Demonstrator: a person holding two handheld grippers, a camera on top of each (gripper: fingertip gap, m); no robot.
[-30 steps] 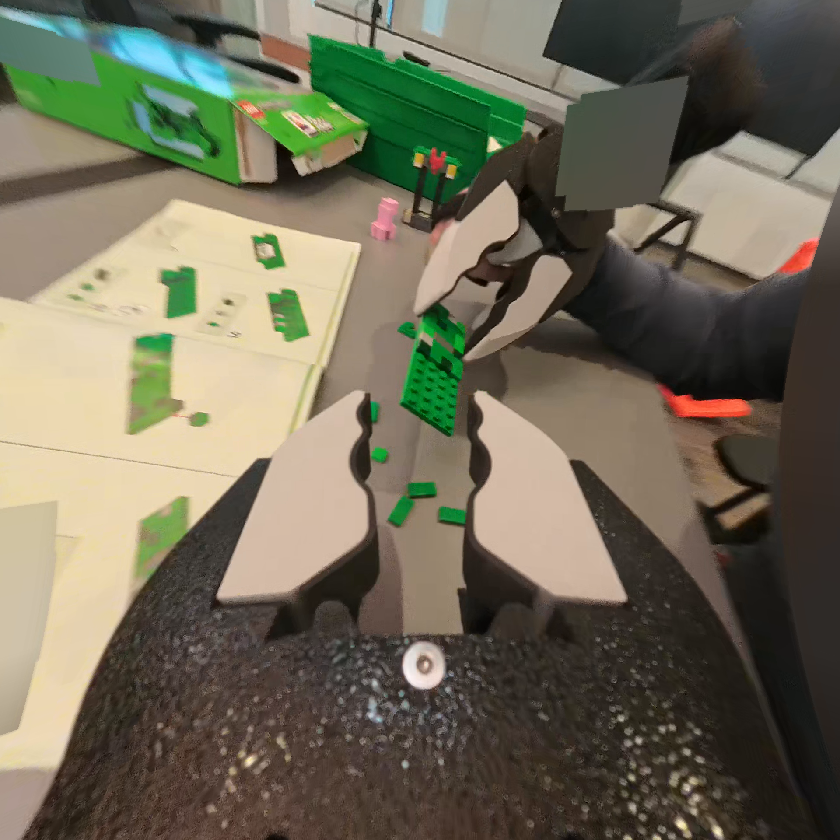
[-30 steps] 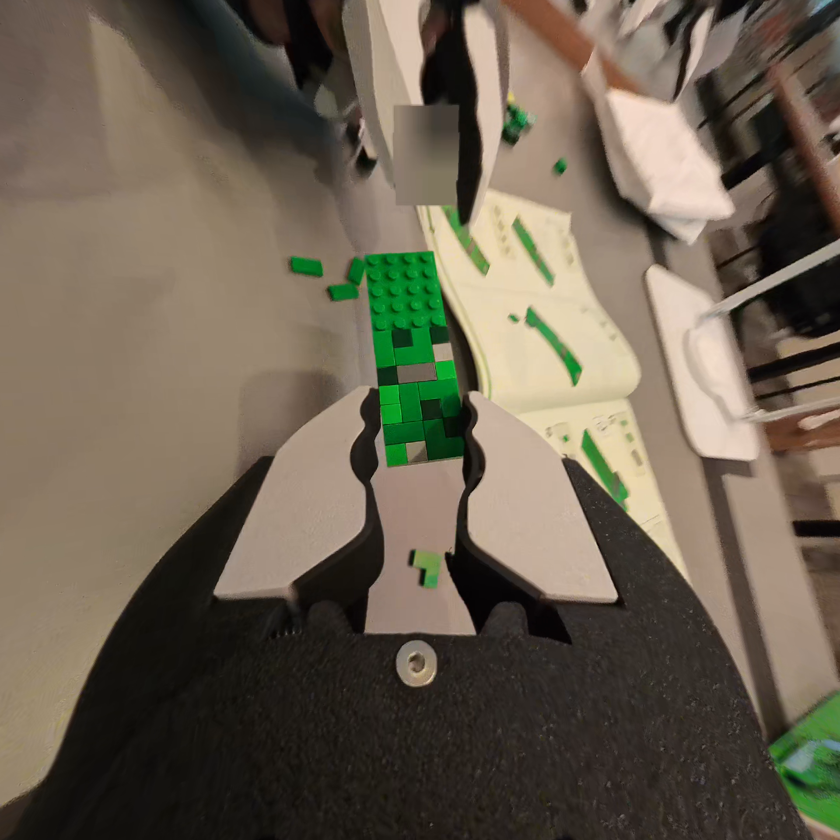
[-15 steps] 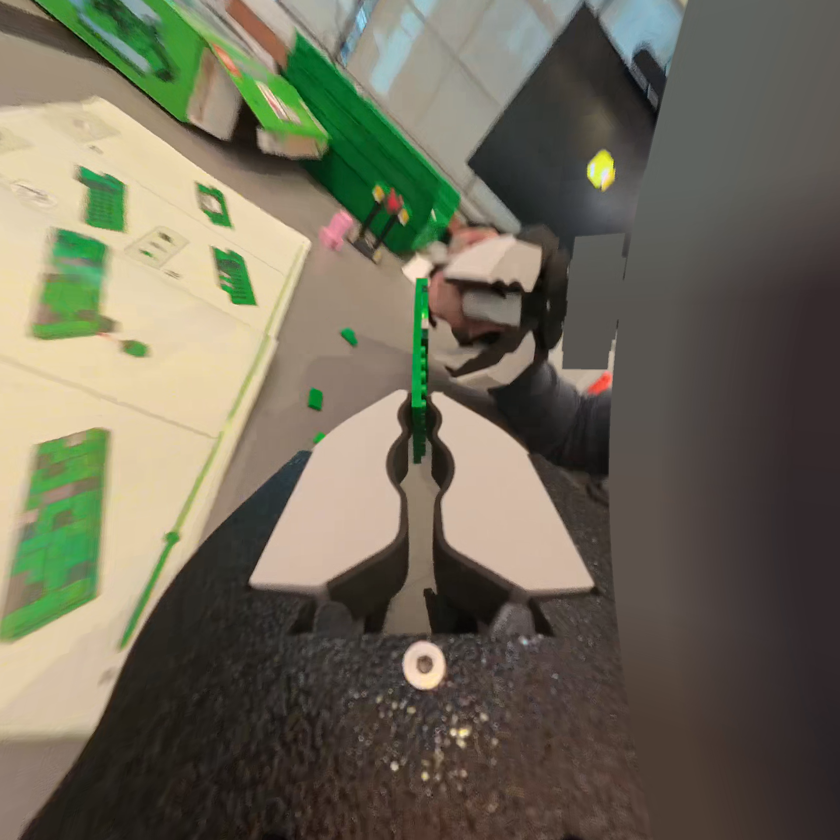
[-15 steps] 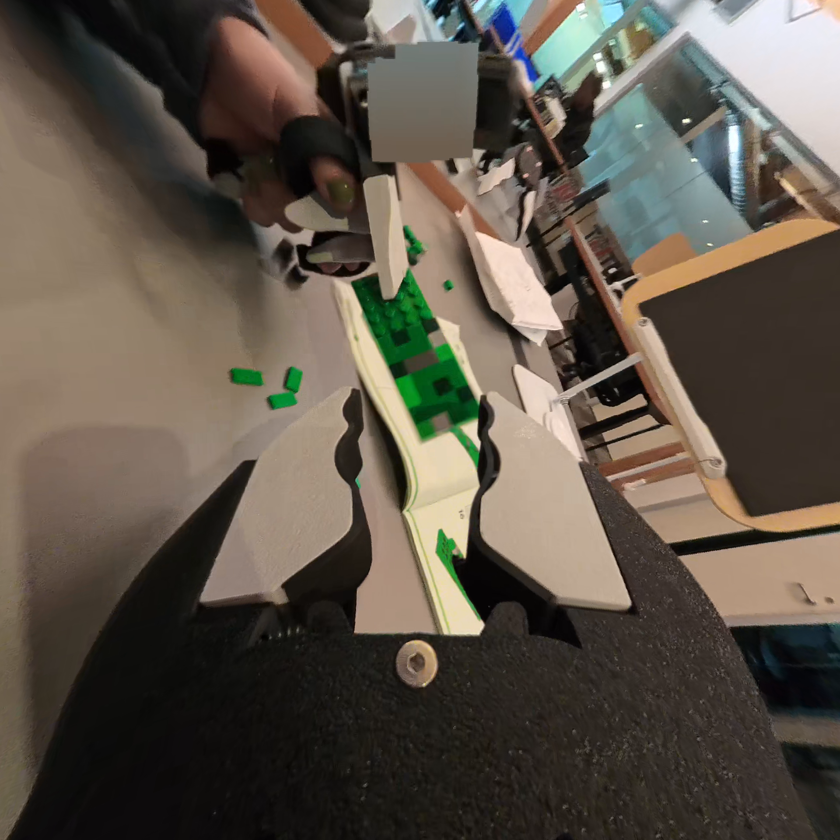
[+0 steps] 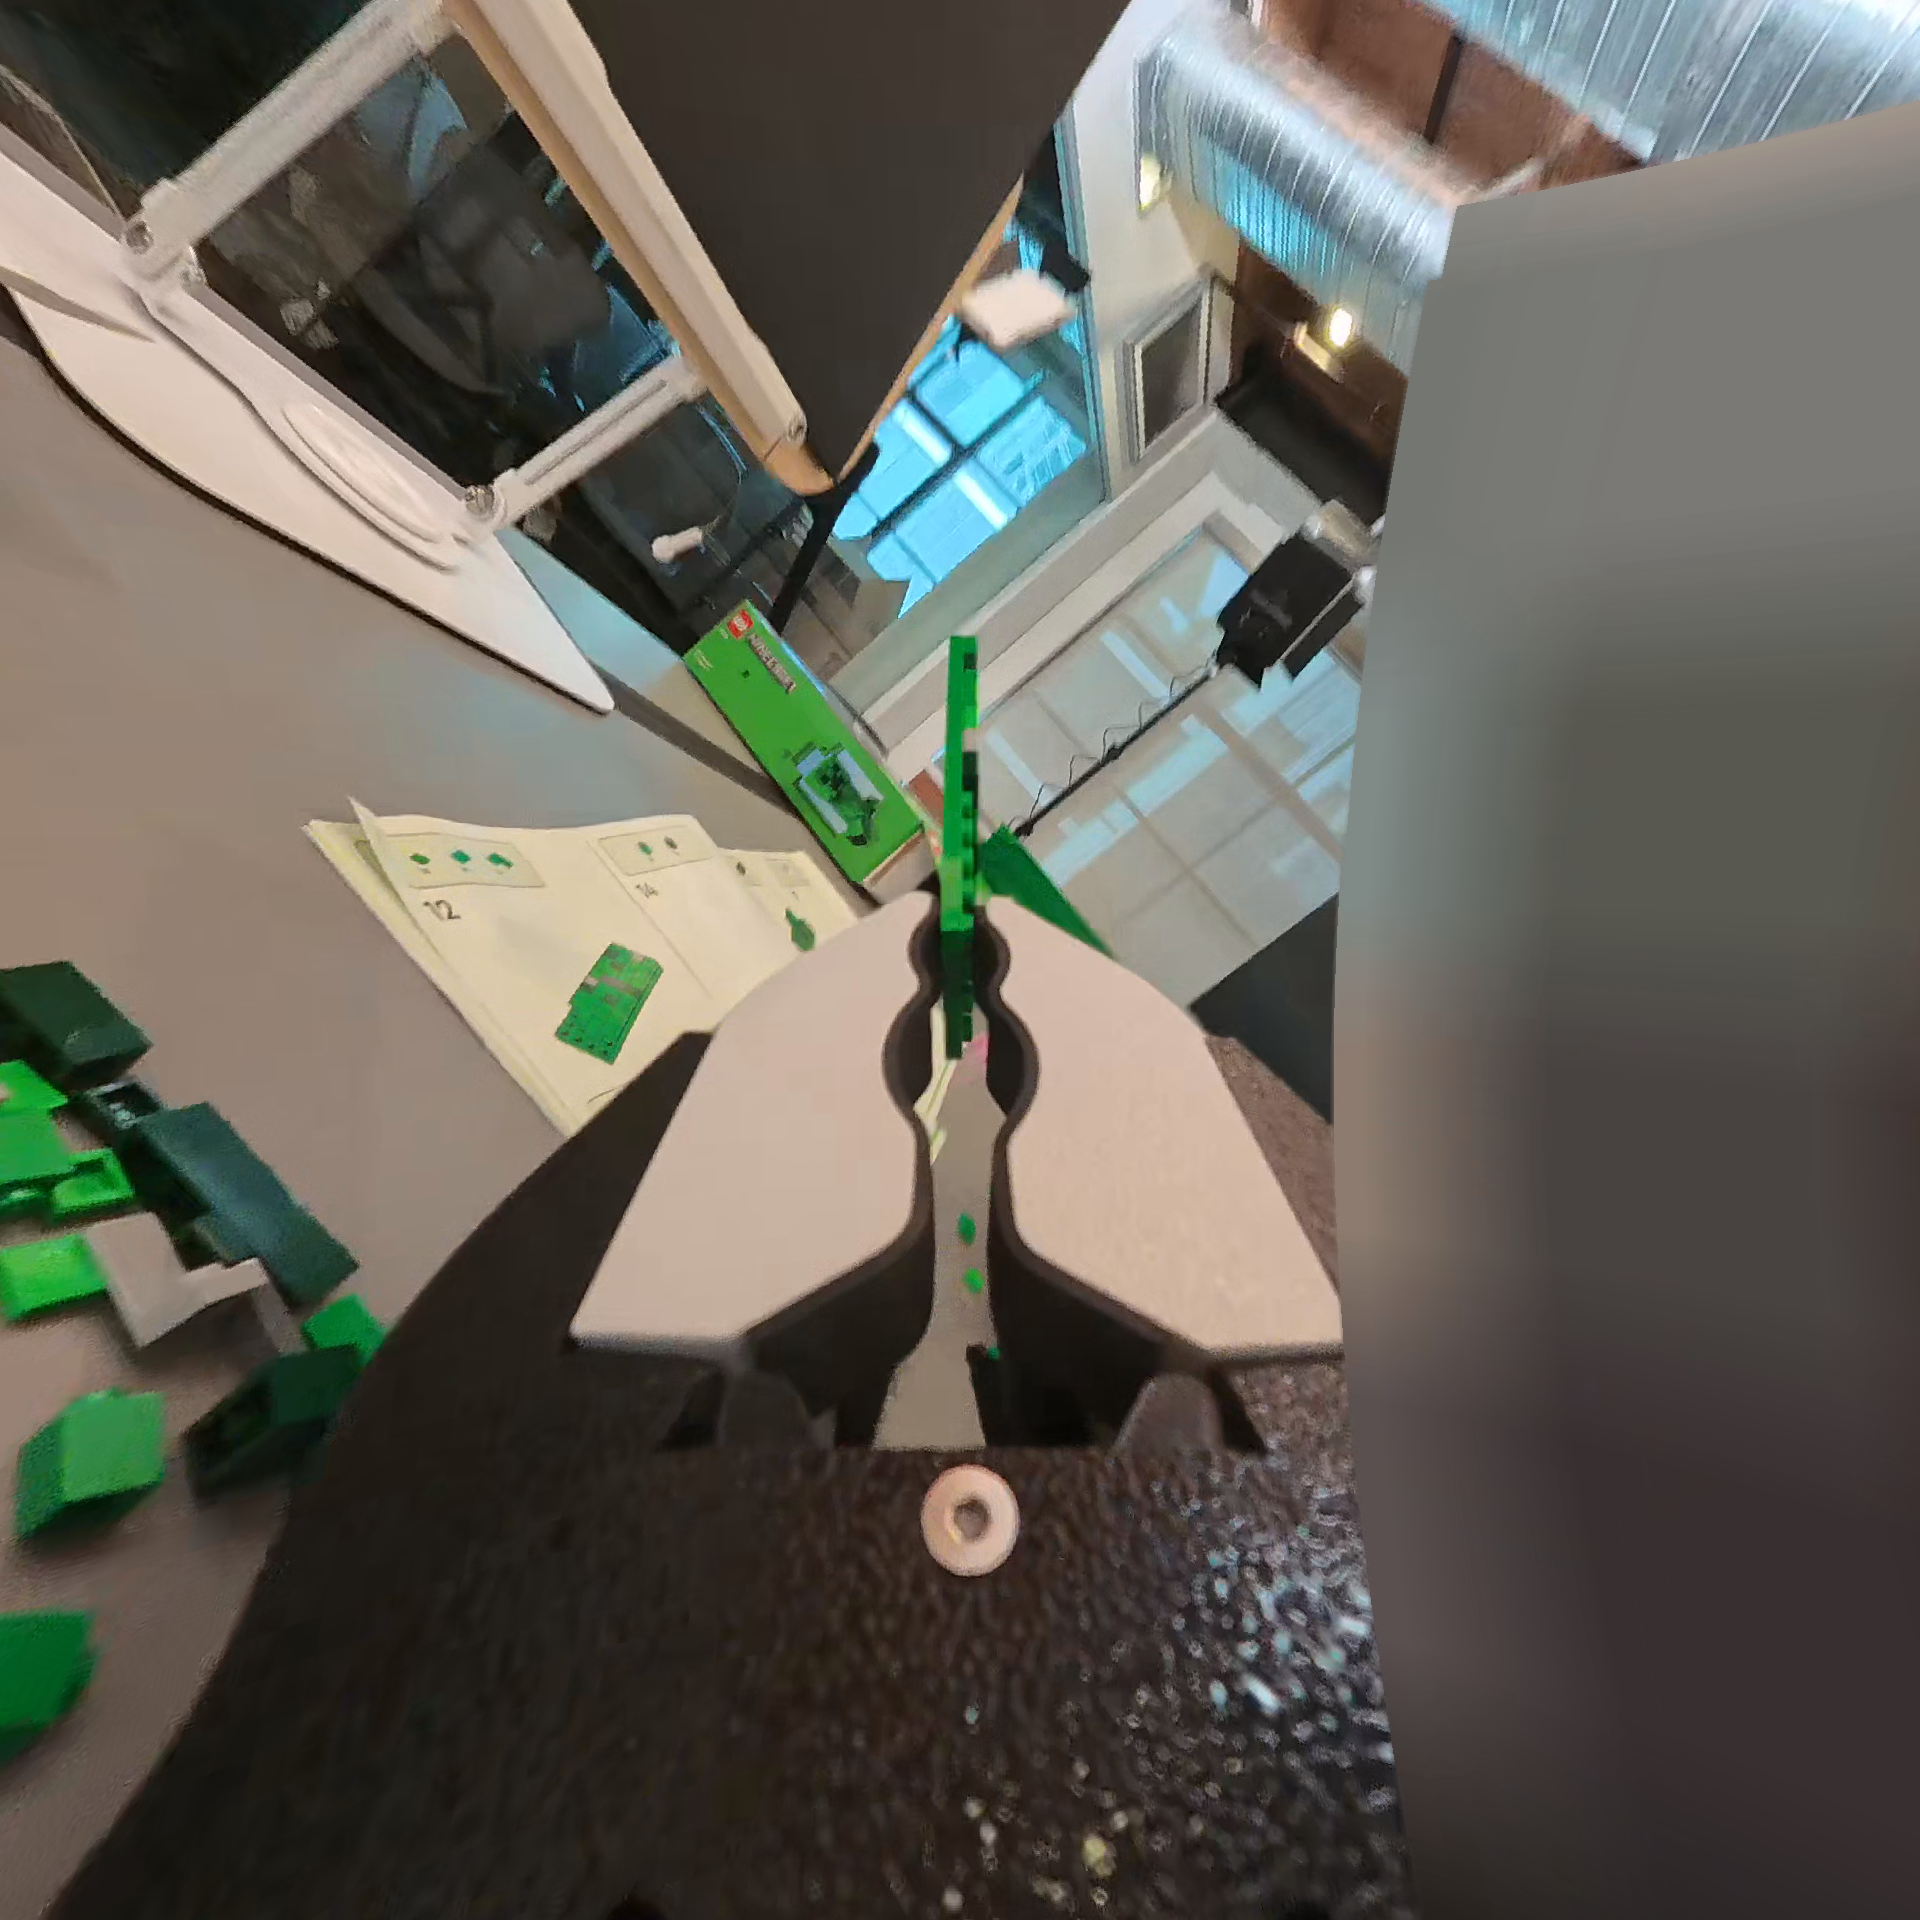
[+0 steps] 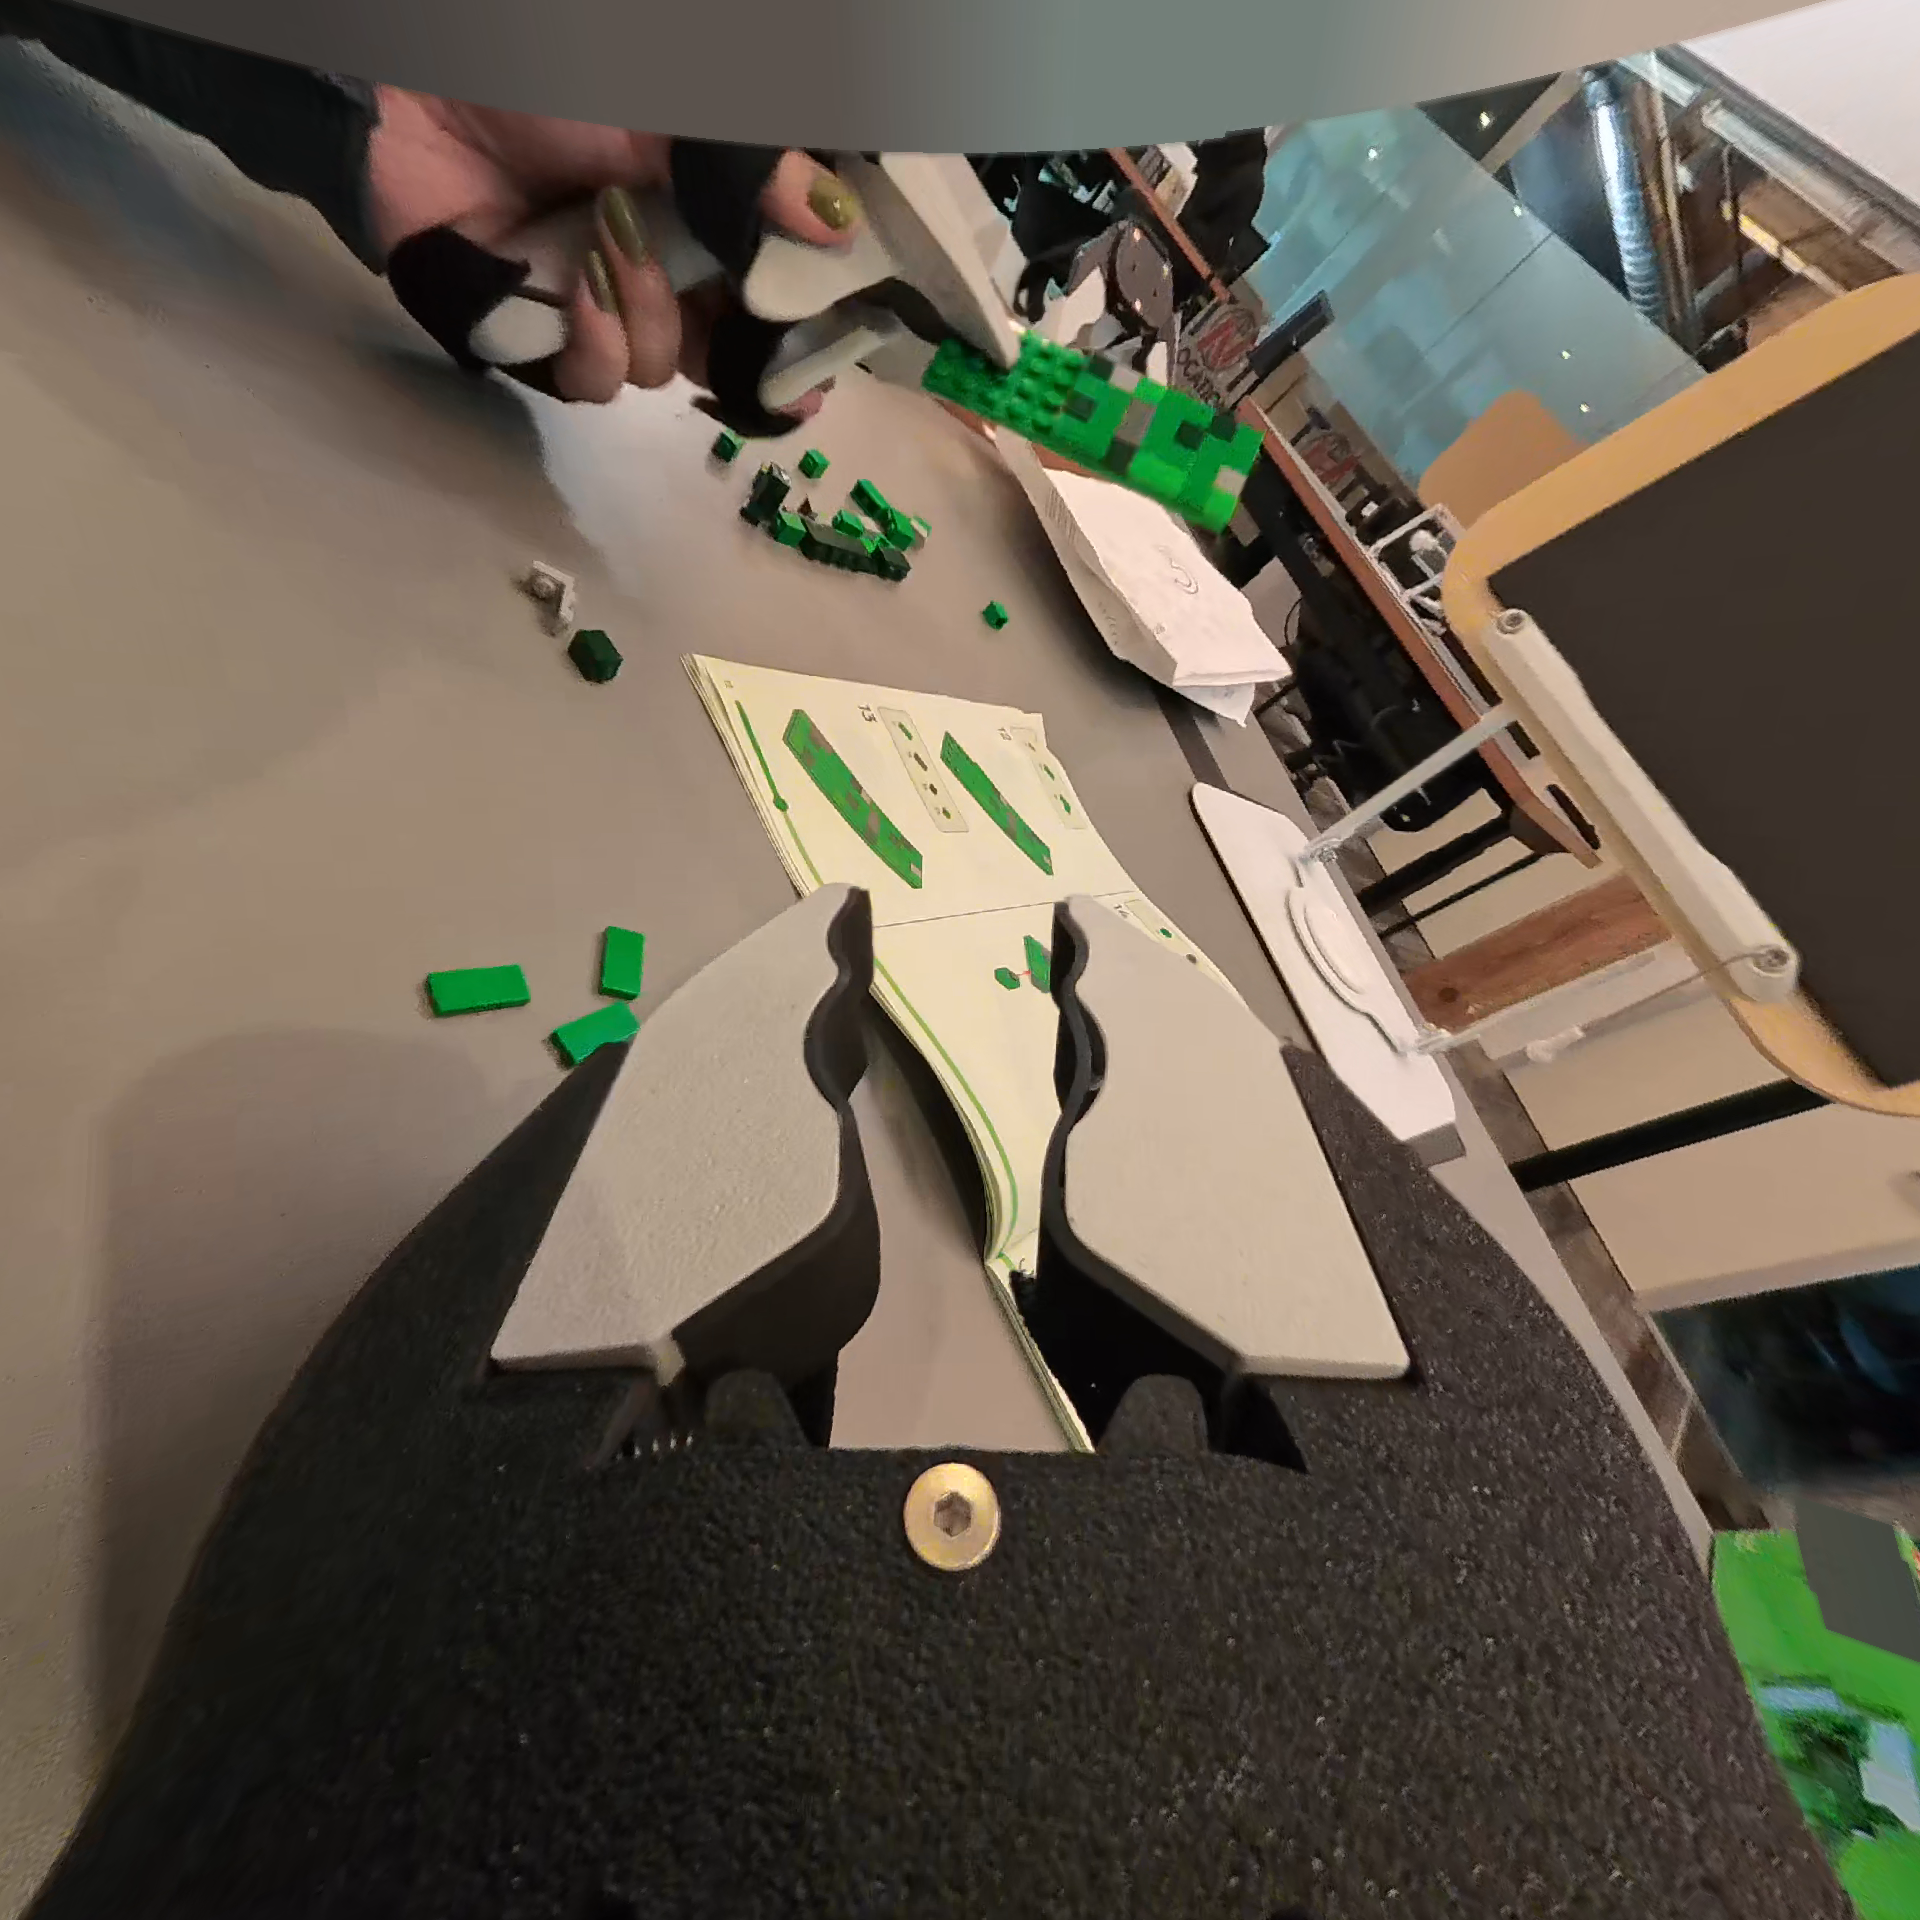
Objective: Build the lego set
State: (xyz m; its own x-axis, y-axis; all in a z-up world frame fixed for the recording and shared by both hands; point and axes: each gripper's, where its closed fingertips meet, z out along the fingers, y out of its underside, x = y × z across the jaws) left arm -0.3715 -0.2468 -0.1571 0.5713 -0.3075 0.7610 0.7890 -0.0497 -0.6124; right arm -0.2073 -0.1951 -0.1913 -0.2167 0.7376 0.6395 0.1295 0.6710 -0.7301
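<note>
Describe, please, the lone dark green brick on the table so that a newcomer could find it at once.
Start at the open instruction booklet on the grey table. Just off its far corner lies the dark green brick, beside a small grey piece. It alone is dark and chunky; the three bright green tiles nearby are flat.

Count taken. One long green studded plate assembly with dark green and grey tiles (image 6: 1101, 426). One open paper instruction booklet (image 6: 935, 821). Three flat bright green rectangular tiles (image 6: 478, 987) lying loose together. One heap of small green and dark green bricks (image 6: 842, 525); number within it cannot be told. One small grey brick (image 6: 551, 594). One green cardboard box (image 5: 805, 764).
</note>
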